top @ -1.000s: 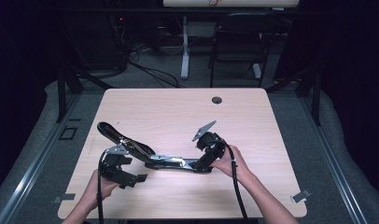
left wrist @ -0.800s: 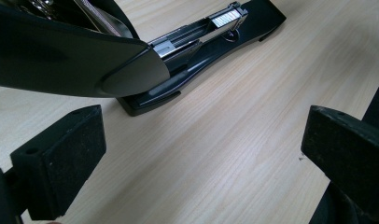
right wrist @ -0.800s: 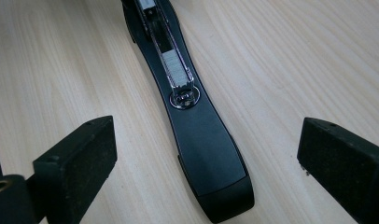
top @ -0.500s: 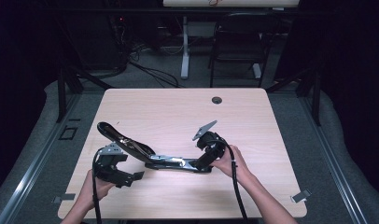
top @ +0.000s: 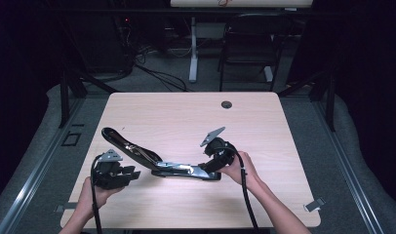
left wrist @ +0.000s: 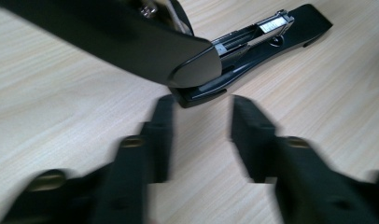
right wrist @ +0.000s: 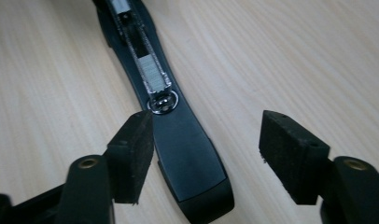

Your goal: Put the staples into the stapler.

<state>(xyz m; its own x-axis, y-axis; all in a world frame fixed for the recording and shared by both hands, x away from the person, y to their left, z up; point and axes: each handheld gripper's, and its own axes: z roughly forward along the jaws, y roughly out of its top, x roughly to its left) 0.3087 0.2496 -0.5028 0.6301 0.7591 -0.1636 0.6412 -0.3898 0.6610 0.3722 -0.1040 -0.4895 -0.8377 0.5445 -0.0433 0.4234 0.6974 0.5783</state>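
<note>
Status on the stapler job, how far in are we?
Done: the stapler lies swung open on the table, its staple channel exposed. In hand: the right hand-held gripper straddles the base end, jaws just closing but pads not yet pressing; the left hand-held gripper has been closing short of the top arm, holding nothing. Left: getting a grip on it and, probably, closing it.

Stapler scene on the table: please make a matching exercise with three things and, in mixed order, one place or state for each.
Things:
1. stapler
2. left gripper
3. right gripper

Places or states:
A. jaws astride the stapler's base end
B. swung open on the table
C. jaws empty, just short of the stapler's rear end

Pairs: 1-B, 2-C, 3-A
</note>
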